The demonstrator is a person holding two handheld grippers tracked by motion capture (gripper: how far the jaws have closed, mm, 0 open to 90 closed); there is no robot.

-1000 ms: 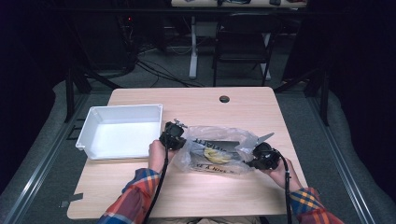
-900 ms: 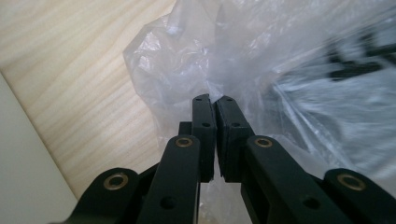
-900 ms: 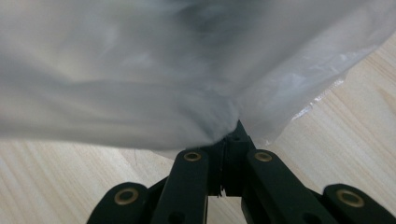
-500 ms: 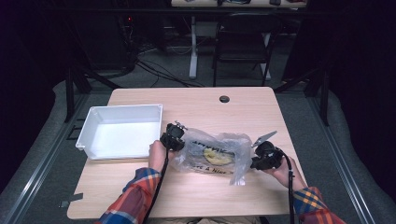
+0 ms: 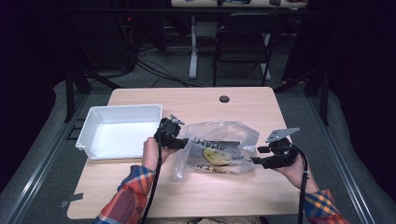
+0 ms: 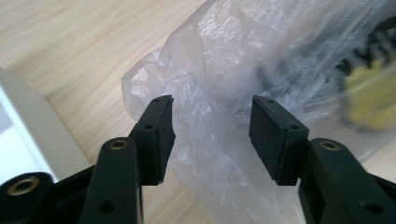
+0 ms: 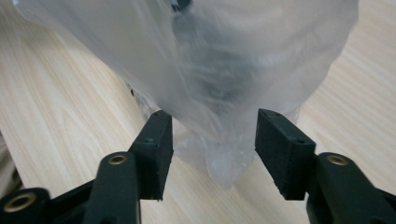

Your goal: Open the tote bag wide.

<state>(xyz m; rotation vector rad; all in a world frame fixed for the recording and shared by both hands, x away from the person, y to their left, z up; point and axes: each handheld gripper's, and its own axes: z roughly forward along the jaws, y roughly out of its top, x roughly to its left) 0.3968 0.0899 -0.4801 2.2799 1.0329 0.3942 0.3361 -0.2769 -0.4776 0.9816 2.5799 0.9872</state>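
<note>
- Crinkly see-through plastic bag (image 5: pixel 217 148) lies in the middle of the light wooden table (image 5: pixel 243 100), with black print on it and a yellow thing inside (image 5: pixel 215 156).
- From the middle of the table, the bag sits just to the 5 o'clock side, between the two hands.
- At the bag's 9 o'clock edge is the left black two-jaw gripper (image 5: pixel 178 142), held in the person's left hand (image 5: pixel 150 150).
- In the left gripper view, its jaws stand apart and have just been opening. The bag's wrinkled edge (image 6: pixel 205 116) lies in the gap, and the pads (image 6: pixel 273 135) do not press on it.
- At the bag's 3 o'clock edge is the right black two-jaw gripper (image 5: pixel 256 160), held in the person's right hand (image 5: pixel 294 169).
- In the right gripper view, its jaws are apart too and have just been opening. A soft corner of the bag (image 7: pixel 224 168) hangs between them, loose, with no pad squeezing it.
- White plastic tray with low walls (image 5: pixel 88 126) sits at 9 o'clock of the bag, just beside the left gripper.
- Small dark round hole (image 5: pixel 224 99) is in the table top at 12 o'clock of the bag, well apart from it.
- Red, blue and yellow checked sleeves (image 5: pixel 125 200) come in from 6 o'clock.
</note>
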